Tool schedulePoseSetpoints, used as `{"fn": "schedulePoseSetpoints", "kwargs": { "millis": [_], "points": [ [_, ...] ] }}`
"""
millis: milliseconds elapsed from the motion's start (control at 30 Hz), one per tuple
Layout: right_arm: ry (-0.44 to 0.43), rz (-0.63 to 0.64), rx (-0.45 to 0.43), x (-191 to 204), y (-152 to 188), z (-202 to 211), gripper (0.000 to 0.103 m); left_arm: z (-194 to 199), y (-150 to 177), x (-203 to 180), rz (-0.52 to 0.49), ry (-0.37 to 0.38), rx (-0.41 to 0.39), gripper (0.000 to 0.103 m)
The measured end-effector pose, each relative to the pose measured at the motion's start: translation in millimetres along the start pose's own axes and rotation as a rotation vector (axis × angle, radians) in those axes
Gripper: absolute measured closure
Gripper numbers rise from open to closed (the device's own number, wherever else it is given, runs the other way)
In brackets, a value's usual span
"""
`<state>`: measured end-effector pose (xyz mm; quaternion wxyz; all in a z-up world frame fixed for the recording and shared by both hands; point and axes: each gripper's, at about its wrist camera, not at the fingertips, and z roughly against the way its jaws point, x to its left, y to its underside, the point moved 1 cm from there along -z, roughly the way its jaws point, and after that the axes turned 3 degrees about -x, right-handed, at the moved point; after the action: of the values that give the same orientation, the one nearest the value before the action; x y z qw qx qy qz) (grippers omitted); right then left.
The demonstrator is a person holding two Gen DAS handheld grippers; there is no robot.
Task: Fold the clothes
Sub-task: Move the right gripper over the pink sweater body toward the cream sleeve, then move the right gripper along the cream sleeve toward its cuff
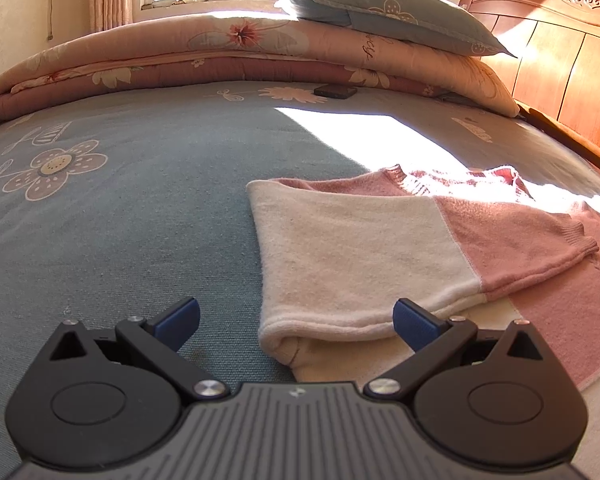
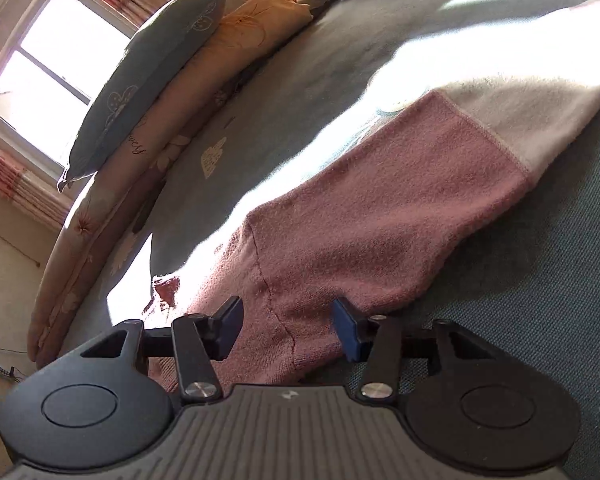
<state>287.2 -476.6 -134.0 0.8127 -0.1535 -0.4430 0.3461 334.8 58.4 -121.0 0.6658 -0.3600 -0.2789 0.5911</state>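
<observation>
On the bedspread (image 1: 140,220), folded sweater (image 1: 360,248) (neckline sun-bleached), both grippers (image 1: 296,320) (image 2: 288,324) spread.

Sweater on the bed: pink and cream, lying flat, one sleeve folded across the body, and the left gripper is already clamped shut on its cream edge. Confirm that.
One thing is off. The left gripper is not clamped: the left wrist view shows its jaws spread wide, empty, just short of the cream edge. The rest stands: the pink and cream sweater lies flat on the bed, one sleeve folded across its body.
</observation>
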Motion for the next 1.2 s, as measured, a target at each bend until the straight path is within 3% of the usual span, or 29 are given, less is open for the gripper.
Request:
{"fn": "schedulePoseSetpoints", "kwargs": {
  "millis": [133,300,367,467,567,800,1067,1200],
  "points": [
    [0.038,0.023,-0.009,-1.2,-3.7,2.7,0.033,-0.6,0.2,0.8,0.001,-0.009,0.003,0.001],
    [0.085,0.051,-0.020,-2.8,-8.3,6.0,0.033,-1.1,1.0,0.0,-0.006,-0.014,0.006,0.001],
    [0.104,0.063,-0.025,-3.4,-10.1,7.4,0.041,0.1,0.3,0.6,-0.006,-0.011,0.000,0.001],
    [0.141,0.082,-0.039,-4.5,-14.0,11.6,0.041,0.7,-0.4,2.4,0.008,-0.008,-0.004,0.001],
    [0.178,0.120,-0.049,0.7,-22.8,18.3,0.037,1.8,-1.2,3.3,0.017,-0.006,-0.012,0.001],
    [0.201,0.338,0.006,32.0,-22.0,1.7,0.031,1.4,-0.6,1.9,0.004,-0.008,-0.015,0.001],
    [0.189,0.168,-0.025,-4.5,-42.7,15.3,0.030,0.7,0.0,2.8,0.005,-0.016,-0.014,0.001],
    [0.199,0.181,-0.033,-3.7,-49.9,12.4,0.025,0.4,0.8,1.7,-0.003,-0.021,-0.014,0.001]
  ]
}}
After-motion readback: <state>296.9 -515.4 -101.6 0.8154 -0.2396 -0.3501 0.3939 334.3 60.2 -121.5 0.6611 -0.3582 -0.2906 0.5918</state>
